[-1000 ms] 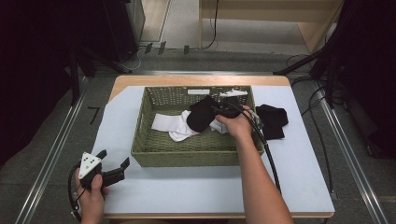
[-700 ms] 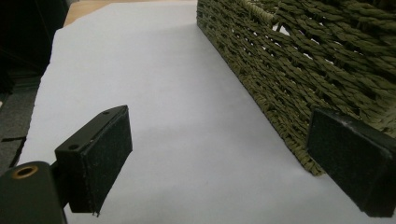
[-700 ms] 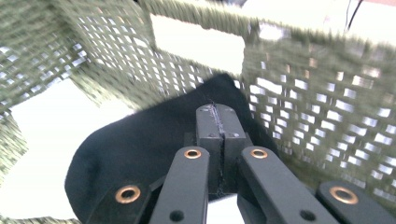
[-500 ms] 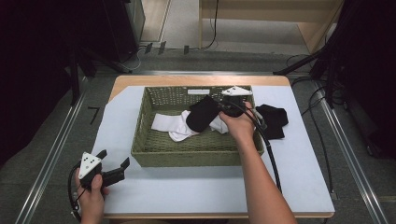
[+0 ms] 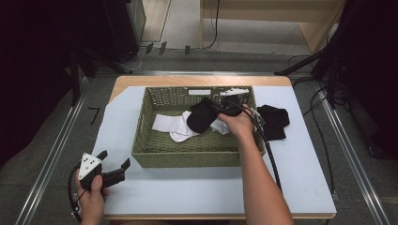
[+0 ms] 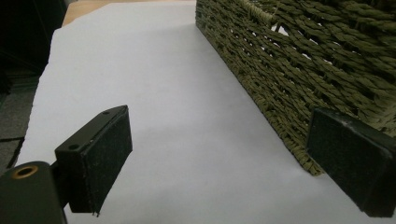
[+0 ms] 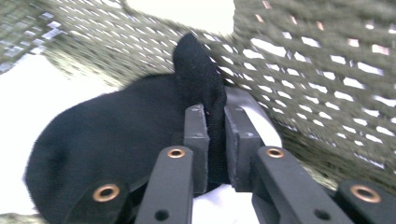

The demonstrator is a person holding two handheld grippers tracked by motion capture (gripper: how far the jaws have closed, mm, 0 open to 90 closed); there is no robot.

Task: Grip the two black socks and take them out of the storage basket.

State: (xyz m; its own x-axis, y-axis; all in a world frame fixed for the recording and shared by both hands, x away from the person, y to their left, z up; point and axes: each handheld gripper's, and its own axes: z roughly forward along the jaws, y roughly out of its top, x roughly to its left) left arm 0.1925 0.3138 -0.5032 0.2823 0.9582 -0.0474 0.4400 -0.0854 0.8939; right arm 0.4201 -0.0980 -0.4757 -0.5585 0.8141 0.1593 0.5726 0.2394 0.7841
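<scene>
- Your right gripper (image 7: 215, 135) is clamped on a fold of the black fabric sock (image 7: 116, 135); in the right gripper view the two jaws are nearly together, with only the pinched cloth between them.
- That black fabric sock (image 5: 202, 115) sits inside the olive-green woven rectangular basket (image 5: 187, 154), toward its right half. In the high view it hangs from your right gripper (image 5: 224, 109), over the white socks.
- The white fabric socks (image 5: 171, 125) lie on the basket floor, left of and partly under the black one. Can't tell how many there are.
- Your right hand (image 5: 240, 124) is over the basket's right end, forearm coming in from the near edge.
- A second dark cloth item (image 5: 273, 121) lies on the white table cover (image 5: 197, 192) just beside the basket's right wall, outside it (looks like another black sock, can't confirm).
- Your left gripper (image 5: 112, 166) is at the near-left corner of the table, held by your left hand (image 5: 89, 197). Jaws are spread wide with nothing between them.
- In the left gripper view, the woven basket wall (image 6: 289, 74) runs along the right side and the right jaw is close to its near corner. Bare white cover (image 6: 187, 140) lies between the jaws.
</scene>
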